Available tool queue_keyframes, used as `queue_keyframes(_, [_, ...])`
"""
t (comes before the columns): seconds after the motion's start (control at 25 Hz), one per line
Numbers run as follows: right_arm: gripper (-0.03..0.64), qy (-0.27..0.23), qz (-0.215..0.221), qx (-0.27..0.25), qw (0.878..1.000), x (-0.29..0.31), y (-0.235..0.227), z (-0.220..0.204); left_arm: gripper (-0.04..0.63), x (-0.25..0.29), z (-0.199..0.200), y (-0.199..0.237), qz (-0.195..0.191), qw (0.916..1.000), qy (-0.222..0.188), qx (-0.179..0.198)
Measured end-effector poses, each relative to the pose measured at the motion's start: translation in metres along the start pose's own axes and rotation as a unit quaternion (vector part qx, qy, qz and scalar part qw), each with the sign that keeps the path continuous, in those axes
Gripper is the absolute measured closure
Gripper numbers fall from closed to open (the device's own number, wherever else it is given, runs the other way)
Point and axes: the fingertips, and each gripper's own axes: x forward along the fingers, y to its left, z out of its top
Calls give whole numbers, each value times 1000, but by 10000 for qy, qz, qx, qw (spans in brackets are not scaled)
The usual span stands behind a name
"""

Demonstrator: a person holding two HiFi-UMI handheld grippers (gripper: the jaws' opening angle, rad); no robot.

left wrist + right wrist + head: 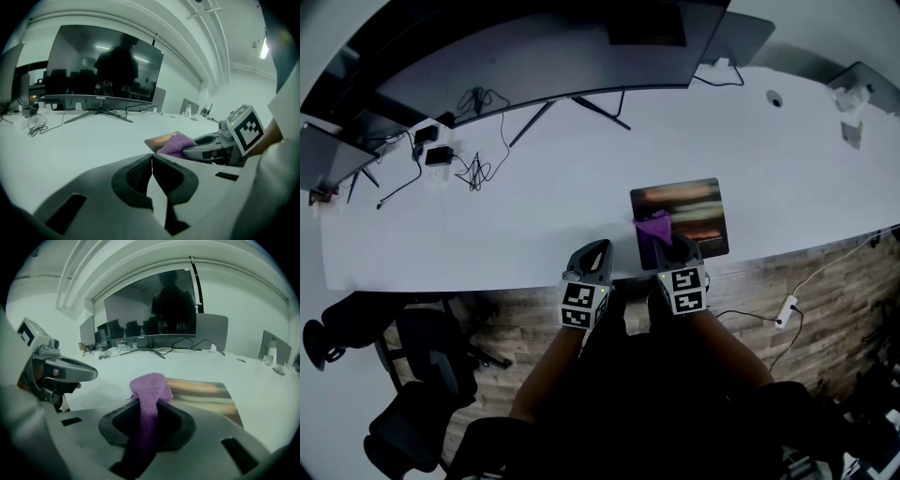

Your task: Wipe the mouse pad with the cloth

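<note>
A dark mouse pad (686, 216) with orange streaks lies near the white desk's front edge. My right gripper (667, 246) is shut on a purple cloth (655, 226), whose bunched end sticks out over the pad's near left part. In the right gripper view the cloth (149, 394) hangs between the jaws with the pad (206, 394) just beyond. My left gripper (598, 249) hovers at the desk edge left of the pad, shut with nothing in it (151, 169). From the left gripper view, the cloth (177, 143) and pad (161, 138) show to the right.
A wide curved monitor (553, 56) on a spread-leg stand fills the back of the desk (534, 206). Cables and adapters (450, 159) lie at the back left. Office chairs (412, 366) stand on the floor to my left; a power strip (786, 311) lies at the right.
</note>
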Motion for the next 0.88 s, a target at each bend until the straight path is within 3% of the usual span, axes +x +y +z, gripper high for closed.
queue_keyframes(0.88, [531, -11, -211, -47, 9998, -25, -67, -15, 574, 37, 17, -44, -160, 9998, -12, 119])
